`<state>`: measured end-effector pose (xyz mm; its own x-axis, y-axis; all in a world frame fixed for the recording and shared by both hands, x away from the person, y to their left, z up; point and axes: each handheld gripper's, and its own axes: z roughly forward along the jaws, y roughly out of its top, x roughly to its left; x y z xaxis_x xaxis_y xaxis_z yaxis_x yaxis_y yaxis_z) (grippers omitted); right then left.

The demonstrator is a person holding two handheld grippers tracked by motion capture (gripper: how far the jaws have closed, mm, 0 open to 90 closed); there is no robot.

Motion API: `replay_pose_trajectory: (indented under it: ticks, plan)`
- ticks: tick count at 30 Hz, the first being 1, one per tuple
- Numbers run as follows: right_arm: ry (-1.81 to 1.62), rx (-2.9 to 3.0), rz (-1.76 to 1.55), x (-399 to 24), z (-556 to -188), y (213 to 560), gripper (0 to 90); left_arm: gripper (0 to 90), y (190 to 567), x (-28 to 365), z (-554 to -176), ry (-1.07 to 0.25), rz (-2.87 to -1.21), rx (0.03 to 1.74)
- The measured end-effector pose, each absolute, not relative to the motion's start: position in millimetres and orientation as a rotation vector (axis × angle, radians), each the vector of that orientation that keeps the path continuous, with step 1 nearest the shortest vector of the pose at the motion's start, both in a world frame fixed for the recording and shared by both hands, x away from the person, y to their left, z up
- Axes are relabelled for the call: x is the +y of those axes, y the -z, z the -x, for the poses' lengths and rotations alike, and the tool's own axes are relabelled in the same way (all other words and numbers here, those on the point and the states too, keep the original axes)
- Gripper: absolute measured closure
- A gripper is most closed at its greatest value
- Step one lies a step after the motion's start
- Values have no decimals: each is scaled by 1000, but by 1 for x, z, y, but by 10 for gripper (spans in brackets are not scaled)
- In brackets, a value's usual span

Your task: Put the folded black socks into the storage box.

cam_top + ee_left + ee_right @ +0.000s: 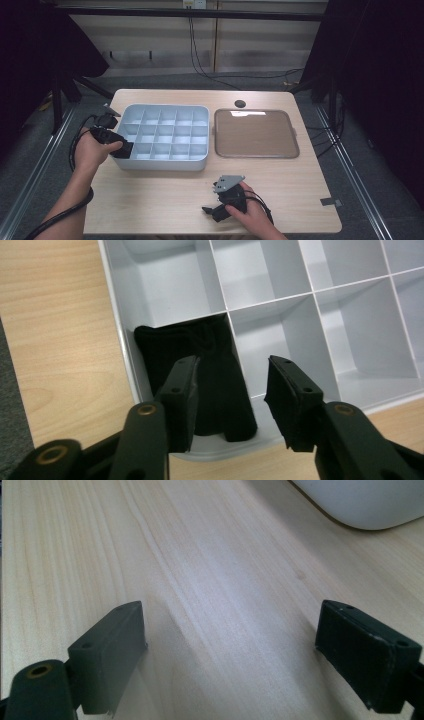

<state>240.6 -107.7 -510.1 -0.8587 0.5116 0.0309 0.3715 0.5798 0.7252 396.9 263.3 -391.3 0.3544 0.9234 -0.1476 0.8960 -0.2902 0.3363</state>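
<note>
A white organizer box with several square compartments sits on the left half of the wooden table. A black cloth item lies crumpled in its near-left corner compartment. My left gripper hangs over that corner, and in the left gripper view its jaws stand apart just above the cloth, with no pad pressing on it. My right gripper rests near the table's front edge. The right gripper view has its jaws wide open over bare wood.
A brown tray with nothing in it lies right of the box. A dark round hole is in the table behind it, and a grey tape strip near the front right corner. A rounded white corner of the box lies ahead of the right gripper.
</note>
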Motion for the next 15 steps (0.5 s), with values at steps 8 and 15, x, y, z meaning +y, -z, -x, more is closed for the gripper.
replay_pose_trajectory:
  ticks: [8, 15]
  plan:
    - [-1142, 2627, -742, -108, -241, 510, 120, 416, 383, 259, -394, -83, -2244, 1590]
    - [-1142, 2625, -740, -108, -241, 510, 120, 289, 379, 258, -391, -74, -2236, 1574]
